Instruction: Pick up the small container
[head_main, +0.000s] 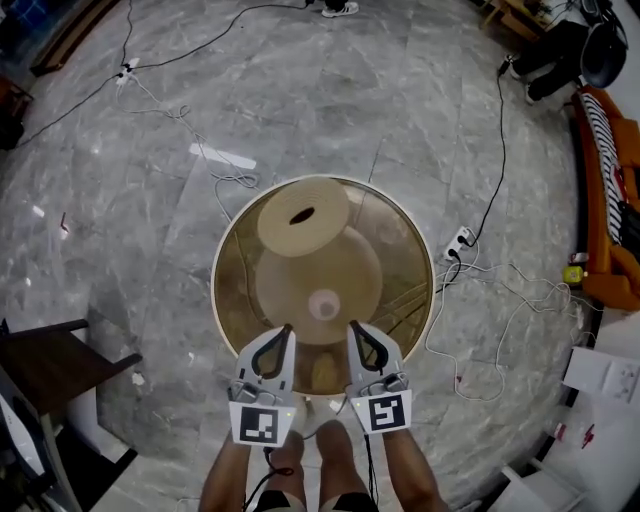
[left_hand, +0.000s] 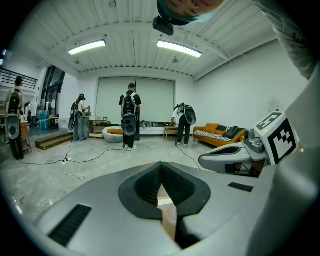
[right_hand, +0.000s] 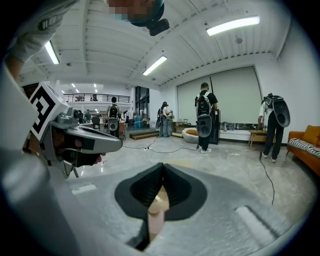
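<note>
Golden round table (head_main: 238, 300), small container (head_main: 323, 305) on it, left gripper (head_main: 287, 330) and right gripper (head_main: 353, 328), fingers closed.

- The left gripper (head_main: 287, 330) and the right gripper (head_main: 353, 328) are side by side over the near edge of a round golden table (head_main: 405, 260), each with its jaws together.
- A small pale container (head_main: 324, 305) stands just ahead of the tips, between them.
- A tan disc (head_main: 303, 215) lies further ahead.
</note>
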